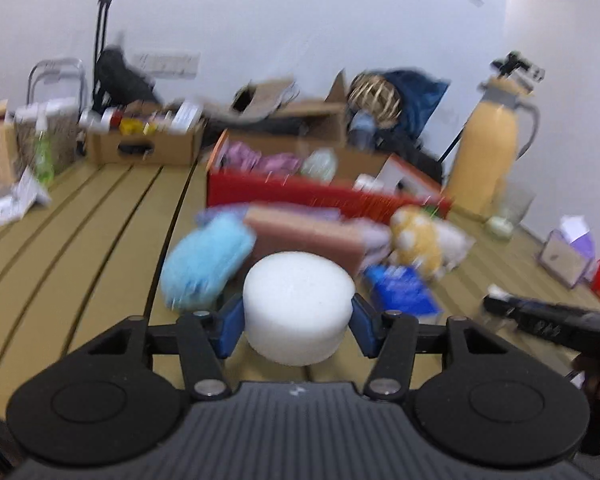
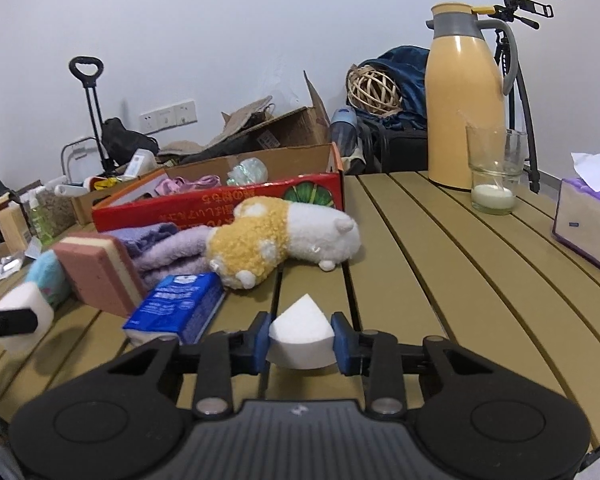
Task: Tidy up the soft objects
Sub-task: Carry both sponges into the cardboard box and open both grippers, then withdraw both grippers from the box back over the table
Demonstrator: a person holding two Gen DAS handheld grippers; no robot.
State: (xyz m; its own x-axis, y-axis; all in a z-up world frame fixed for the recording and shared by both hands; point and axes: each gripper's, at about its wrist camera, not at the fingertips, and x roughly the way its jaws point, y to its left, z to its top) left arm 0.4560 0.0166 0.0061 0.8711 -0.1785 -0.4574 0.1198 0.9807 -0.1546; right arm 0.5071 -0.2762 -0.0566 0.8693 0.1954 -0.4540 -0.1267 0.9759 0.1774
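Left gripper [image 1: 298,316] pinches the round white sponge [image 1: 298,304] between its blue pads; right gripper [image 2: 302,338] pinches the wedge-shaped white sponge [image 2: 302,336]. I hold both clear of the slatted table [image 2: 440,280], on the near side of the red box [image 2: 220,202]. Step in hand, as I judge it: carrying. Next move calls for taking each sponge toward the red box, past the plush toy [image 2: 284,236] and pink sponge block [image 2: 100,272] lying just before it, then opening the fingers.

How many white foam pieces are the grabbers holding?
2. The round white foam piece sits pinched in the left gripper. The wedge-shaped white foam piece is pinched in the right gripper. More could be hidden behind the pile of soft things.
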